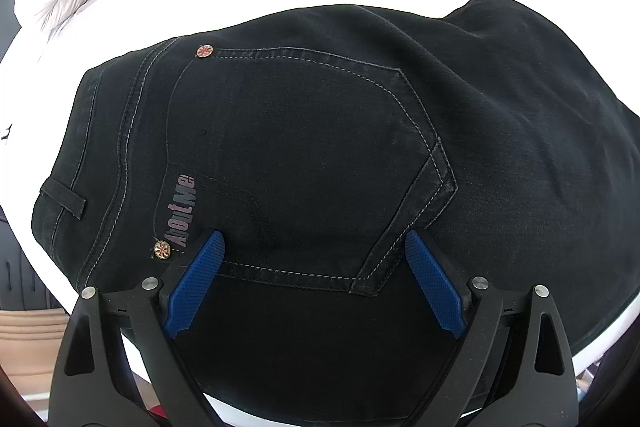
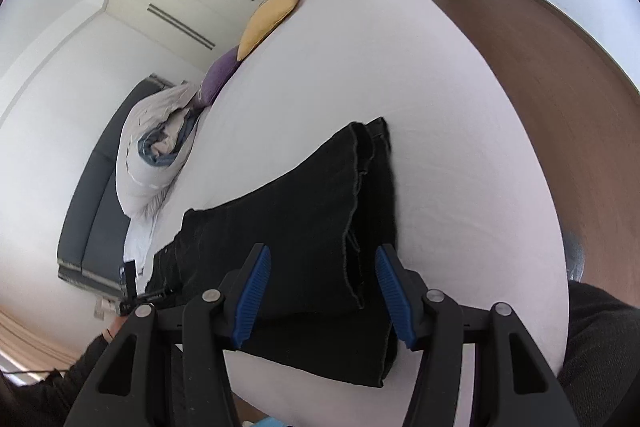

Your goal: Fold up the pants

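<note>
- The black pants (image 1: pixel 320 147) lie flat on the white bed (image 2: pixel 460 147), seat end under the left gripper (image 1: pixel 316 259), legs doubled over below the right gripper (image 2: pixel 320 279); the hems sit stacked, one slightly offset from the other
- Left gripper: jaws wide, blue pads straddling the lower edge of the back pocket (image 1: pixel 288 163); whether the pads touch the cloth I cannot tell; nothing is pinched
- Right gripper: jaws spread, hovering over the folded leg ends, clamping nothing
- Handling, as I judge it: denim, fairly heavy and limp, not slippery, not fragile; it should hold a crease yet sag when lifted
- Best hold: pinch all layers at a fold edge or the waistband (image 1: pixel 72 195); thick seams resist slipping
</note>
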The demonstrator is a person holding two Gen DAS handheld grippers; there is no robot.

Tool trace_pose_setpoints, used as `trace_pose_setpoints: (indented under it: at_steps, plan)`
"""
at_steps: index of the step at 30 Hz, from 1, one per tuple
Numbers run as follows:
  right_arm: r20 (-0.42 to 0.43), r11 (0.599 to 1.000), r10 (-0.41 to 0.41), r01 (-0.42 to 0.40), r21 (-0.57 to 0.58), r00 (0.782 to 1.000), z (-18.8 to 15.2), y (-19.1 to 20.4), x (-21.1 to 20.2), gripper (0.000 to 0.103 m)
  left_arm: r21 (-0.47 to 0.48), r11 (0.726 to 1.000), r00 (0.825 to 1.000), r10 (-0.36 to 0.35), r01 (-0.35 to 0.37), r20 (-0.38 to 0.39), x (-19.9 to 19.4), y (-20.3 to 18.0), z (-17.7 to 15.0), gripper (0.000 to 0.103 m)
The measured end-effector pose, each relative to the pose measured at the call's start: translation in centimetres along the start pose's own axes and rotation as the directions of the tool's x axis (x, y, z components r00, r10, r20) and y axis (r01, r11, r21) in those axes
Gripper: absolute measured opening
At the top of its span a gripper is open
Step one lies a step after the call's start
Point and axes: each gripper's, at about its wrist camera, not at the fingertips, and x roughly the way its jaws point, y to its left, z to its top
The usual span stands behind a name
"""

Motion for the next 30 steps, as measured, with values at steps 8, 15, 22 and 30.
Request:
trace_pose_setpoints:
  at_steps: [8, 15, 22, 30]
  plan:
    - [-0.154, 0.976, -0.016, -0.018, -0.216, 0.988, -0.7, 3.0, 2.4, 0.028, 0.001, 1.0, 1.0, 0.0, 0.0, 0.006, 0.0, 0.1, -0.1, 0.096]
    - [-0.169, 0.995, 0.039, -0.054, -0.085, 0.985, 2.4, 3.6, 0.6, 0.004, 0.0, 1.0, 1.0, 0.006, -0.006, 0.011, 0.4, 0.1, -0.2, 0.1]
    - [-0.112, 0.895, 0.1, -0.04, 0.444, 0.989, 4.5, -3.2, -2.3, 0.006, 0.002, 1.0, 1.0, 0.006, -0.006, 0.003, 0.6, 0.2, -0.1, 0.103]
    - [-0.083, 0.967, -0.056, 0.075, 0.245, 0.995, 1.9, -0.6, -4.0, 0.028, 0.002, 1.0, 1.0, 0.003, -0.003, 0.006, 0.6, 0.2, -0.3, 0.103]
